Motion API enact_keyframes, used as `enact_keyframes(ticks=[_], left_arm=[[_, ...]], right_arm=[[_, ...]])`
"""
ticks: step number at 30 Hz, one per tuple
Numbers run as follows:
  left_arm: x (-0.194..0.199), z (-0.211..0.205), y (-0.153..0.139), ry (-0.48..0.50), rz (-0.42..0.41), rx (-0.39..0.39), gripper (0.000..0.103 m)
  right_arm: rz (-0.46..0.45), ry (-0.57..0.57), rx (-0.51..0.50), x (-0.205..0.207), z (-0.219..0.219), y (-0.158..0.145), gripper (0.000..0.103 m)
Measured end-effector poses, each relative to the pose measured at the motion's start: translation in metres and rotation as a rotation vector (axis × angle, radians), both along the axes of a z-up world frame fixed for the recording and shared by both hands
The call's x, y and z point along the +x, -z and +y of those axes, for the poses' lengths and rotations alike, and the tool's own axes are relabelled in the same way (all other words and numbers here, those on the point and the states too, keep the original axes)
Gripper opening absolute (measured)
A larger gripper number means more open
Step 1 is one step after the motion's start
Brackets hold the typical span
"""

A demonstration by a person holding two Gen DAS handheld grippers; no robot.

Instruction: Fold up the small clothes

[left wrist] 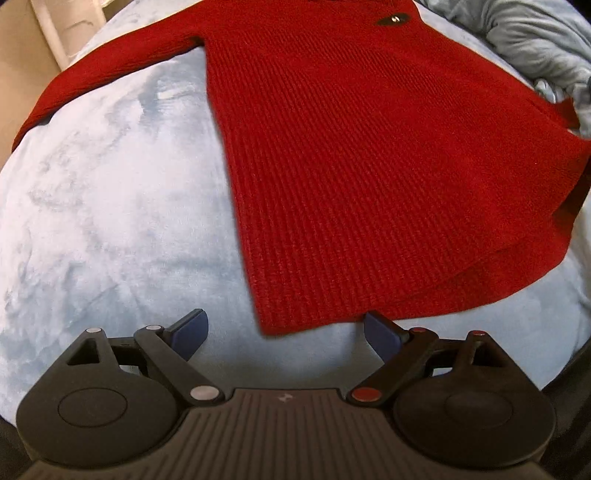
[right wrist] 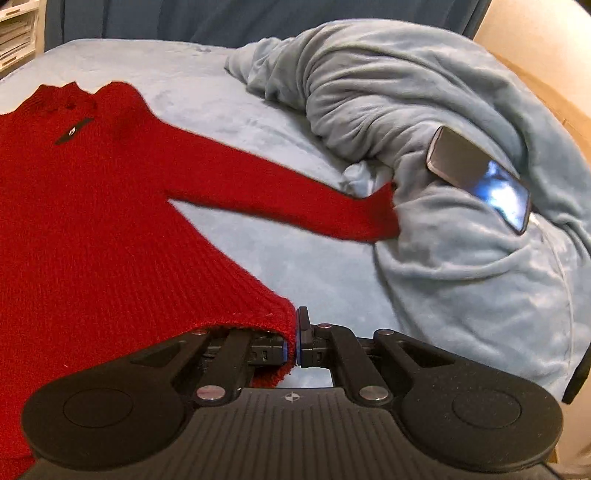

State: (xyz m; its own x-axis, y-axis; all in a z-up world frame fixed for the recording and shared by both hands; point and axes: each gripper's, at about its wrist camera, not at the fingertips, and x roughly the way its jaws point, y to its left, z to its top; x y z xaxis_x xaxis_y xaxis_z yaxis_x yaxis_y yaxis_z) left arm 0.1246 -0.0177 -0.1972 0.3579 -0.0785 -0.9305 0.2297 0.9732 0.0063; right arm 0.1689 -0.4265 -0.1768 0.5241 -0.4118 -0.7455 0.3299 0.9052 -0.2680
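A small red knit sweater (left wrist: 351, 155) lies spread flat on a pale blue plush bed cover (left wrist: 110, 206), both sleeves stretched out. My left gripper (left wrist: 284, 334) is open and empty, its fingers straddling the hem's lower left corner just above the cover. In the right wrist view the sweater (right wrist: 92, 221) fills the left side. My right gripper (right wrist: 295, 343) is shut on the hem's right corner, lifting it slightly. The right sleeve (right wrist: 295, 199) reaches toward a bunched blanket.
A crumpled grey-blue blanket (right wrist: 424, 110) is heaped at the right, with a phone (right wrist: 480, 177) lying on it. The same blanket shows top right in the left wrist view (left wrist: 535, 40). A beige wall and white furniture (left wrist: 48, 33) stand beyond the bed's left edge.
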Motion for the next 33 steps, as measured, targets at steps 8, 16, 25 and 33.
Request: enact_keyframes(ticks=[8,16,25,33], left_arm=[[0.011,0.002,0.003,0.000,-0.057,-0.001,0.095],[0.046,0.033,0.001,-0.205,-0.034,-0.073,0.095],[0.020,-0.023,0.008,0.008,-0.096,0.033,0.039],[0.023,0.028,-0.069,-0.053,-0.215,0.032,0.008]], right_arm=[[0.001,0.009,0.032,-0.006,-0.011,0.004,0.003],[0.000,0.016,0.048,-0.007,-0.010,0.007,0.003],[0.011,0.073,0.296,-0.024,-0.016,0.040,0.018],[-0.094,0.025,0.228,-0.056,0.002,-0.028,0.003]])
